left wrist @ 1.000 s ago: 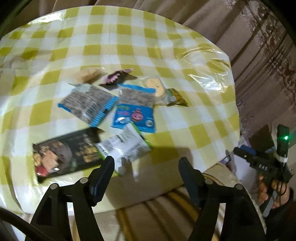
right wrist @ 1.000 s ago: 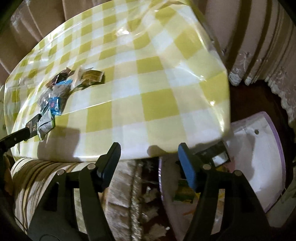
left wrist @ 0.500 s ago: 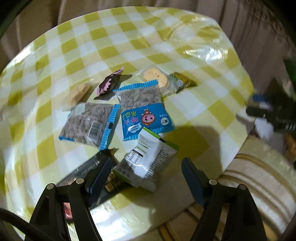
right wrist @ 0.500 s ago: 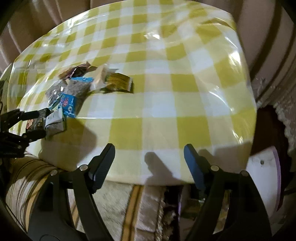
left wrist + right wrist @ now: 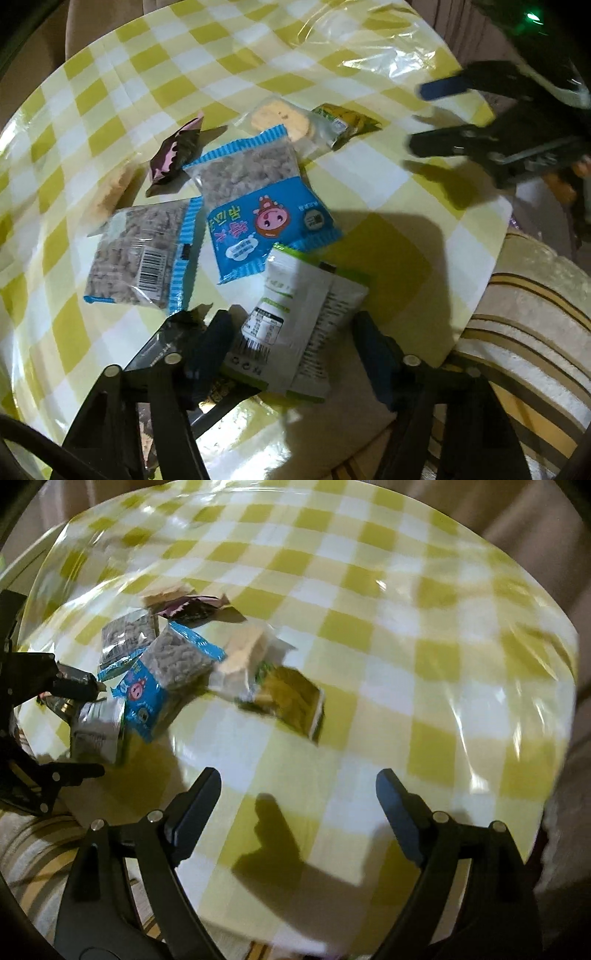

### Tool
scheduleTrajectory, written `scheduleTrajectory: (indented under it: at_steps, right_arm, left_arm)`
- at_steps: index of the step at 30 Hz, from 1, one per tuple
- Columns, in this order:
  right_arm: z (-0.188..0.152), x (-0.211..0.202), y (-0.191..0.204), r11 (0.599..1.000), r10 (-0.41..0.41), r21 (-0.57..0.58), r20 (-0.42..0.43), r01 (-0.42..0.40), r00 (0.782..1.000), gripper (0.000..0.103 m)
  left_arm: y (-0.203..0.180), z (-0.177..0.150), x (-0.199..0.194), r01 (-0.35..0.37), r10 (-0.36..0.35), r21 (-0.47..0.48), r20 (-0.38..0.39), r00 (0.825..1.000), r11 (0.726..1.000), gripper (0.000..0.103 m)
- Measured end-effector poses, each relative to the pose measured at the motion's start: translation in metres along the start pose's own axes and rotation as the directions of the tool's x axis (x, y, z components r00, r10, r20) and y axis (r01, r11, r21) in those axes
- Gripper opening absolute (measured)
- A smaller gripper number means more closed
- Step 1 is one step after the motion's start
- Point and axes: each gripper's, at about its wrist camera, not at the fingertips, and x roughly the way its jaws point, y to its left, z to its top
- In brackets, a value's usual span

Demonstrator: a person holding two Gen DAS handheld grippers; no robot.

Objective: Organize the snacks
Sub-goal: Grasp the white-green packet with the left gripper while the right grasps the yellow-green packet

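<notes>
Several snack packets are scattered on the checked table [image 5: 369,48]. A white packet [image 5: 303,325] is straddled, not pinched, by the left gripper [image 5: 291,328], whose jaws have just been closing. It is judged light, crinkly and slippery; its sides suit gripping. The right gripper [image 5: 297,797] is spread, just opened wider, empty.

Eight snack packets lie on the checked table [image 5: 369,40]. Two are blue-edged bags of puffed grain [image 5: 255,199] [image 5: 140,254]. There is one each of white-green pouch [image 5: 295,325], black packet [image 5: 166,343], biscuit pack [image 5: 280,120], yellow-green sachet [image 5: 347,120], dark pink-trimmed wrapper [image 5: 175,153] and pale clear-wrapped snack [image 5: 110,188].

Both grippers [image 5: 291,339] [image 5: 299,794] agape, downward-tilted.
</notes>
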Motion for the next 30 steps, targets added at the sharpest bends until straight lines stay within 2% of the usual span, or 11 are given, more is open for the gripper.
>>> scheduleTrajectory:
  at_steps: [6, 11, 16, 19, 21, 22, 26, 30]
  right_arm:
    - [0.028, 0.028, -0.001, 0.987, 0.025, -0.158, -0.016, -0.027, 1.0, 0.088]
    - [0.044, 0.046, -0.003, 0.97, 0.087, -0.226, -0.037, -0.094, 0.995, 0.088]
    - [0.052, 0.064, -0.001, 0.943, 0.129, -0.298, -0.093, -0.151, 0.987, 0.088]
    - [0.055, 0.07, -0.003, 0.936, 0.162, -0.298, -0.112, -0.189, 0.98, 0.087]
    - [0.057, 0.071, -0.005, 0.931, 0.21, -0.277, -0.124, -0.237, 0.97, 0.079]
    - [0.057, 0.071, -0.005, 0.929, 0.233, -0.262, -0.127, -0.26, 0.964, 0.07]
    - [0.051, 0.064, 0.001, 0.934, 0.229, -0.257, -0.101, -0.248, 0.968, 0.053]
    - [0.041, 0.058, 0.004, 0.957, 0.201, -0.198, -0.077, -0.213, 0.977, 0.049]
  left_arm:
    - [0.0, -0.001, -0.001, 0.004, -0.004, 0.004, 0.008, 1.0, 1.0, 0.057]
    - [-0.002, 0.0, -0.002, 0.004, -0.004, -0.01, 0.006, 1.0, 1.0, 0.048]
    - [0.0, 0.0, -0.006, 0.033, -0.033, -0.069, 0.006, 0.999, 0.997, 0.042]
    - [0.002, 0.0, -0.007, 0.046, -0.045, -0.117, 0.006, 0.999, 0.992, 0.04]
    - [0.0, -0.001, -0.009, 0.051, -0.05, -0.133, 0.01, 0.999, 0.99, 0.039]
    - [-0.001, -0.001, -0.011, 0.056, -0.054, -0.141, 0.015, 0.998, 0.988, 0.039]
    - [0.0, -0.003, -0.017, 0.068, -0.063, -0.187, 0.032, 0.998, 0.98, 0.039]
    - [0.002, -0.004, -0.021, 0.06, -0.052, -0.243, 0.039, 0.998, 0.968, 0.038]
